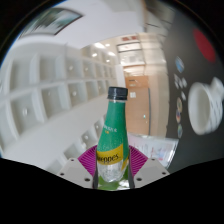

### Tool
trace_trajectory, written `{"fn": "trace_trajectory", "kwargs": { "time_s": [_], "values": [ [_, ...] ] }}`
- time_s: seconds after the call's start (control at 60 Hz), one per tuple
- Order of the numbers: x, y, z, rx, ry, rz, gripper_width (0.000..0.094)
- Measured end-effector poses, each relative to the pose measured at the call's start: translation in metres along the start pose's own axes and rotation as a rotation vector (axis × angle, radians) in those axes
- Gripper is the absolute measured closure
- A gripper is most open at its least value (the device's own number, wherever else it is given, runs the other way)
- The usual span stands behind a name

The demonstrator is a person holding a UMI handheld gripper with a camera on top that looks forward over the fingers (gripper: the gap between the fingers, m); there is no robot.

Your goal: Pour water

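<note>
A green plastic bottle with a dark cap and a yellow label stands upright between my gripper's fingers. Both pink pads press against its sides, near the label and the clear lower part. The bottle is lifted in the air, with no surface under it in view. It hides the middle of what lies ahead.
A white wall of square shelves runs along the left. A brown door and ceiling lights show beyond the bottle. A white fan-like thing and a white board with dark lettering are at the right.
</note>
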State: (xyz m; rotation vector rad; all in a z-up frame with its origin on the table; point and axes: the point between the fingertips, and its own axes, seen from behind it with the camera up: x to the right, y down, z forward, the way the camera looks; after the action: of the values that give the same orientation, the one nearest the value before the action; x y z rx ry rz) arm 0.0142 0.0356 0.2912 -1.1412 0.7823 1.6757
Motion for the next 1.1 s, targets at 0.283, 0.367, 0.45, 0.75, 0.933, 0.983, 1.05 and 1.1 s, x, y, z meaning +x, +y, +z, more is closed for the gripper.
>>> {"fn": "trace_trajectory", "kwargs": {
  "time_s": [0.283,0.367,0.45,0.75,0.933,0.983,1.05,1.1],
  "values": [
    [-0.074,-0.101,0.010,0.106,0.219,-1.197,0.0524],
    [-0.041,-0.130,-0.004,0.134,0.348,-1.433,0.0526],
    [-0.003,-0.172,-0.020,0.106,0.492,-1.588,0.0526],
    [0.155,-0.246,-0.081,-0.092,0.803,-1.619,0.0527],
    [0.186,-0.253,-0.099,-0.120,0.832,-1.619,0.0526],
    [0.188,-0.253,-0.100,-0.128,0.844,-1.621,0.0524],
    [0.186,-0.253,-0.099,-0.126,0.846,-1.631,0.0511],
    [0.188,-0.253,-0.099,-0.134,0.849,-1.640,0.0444]
  ]
}}
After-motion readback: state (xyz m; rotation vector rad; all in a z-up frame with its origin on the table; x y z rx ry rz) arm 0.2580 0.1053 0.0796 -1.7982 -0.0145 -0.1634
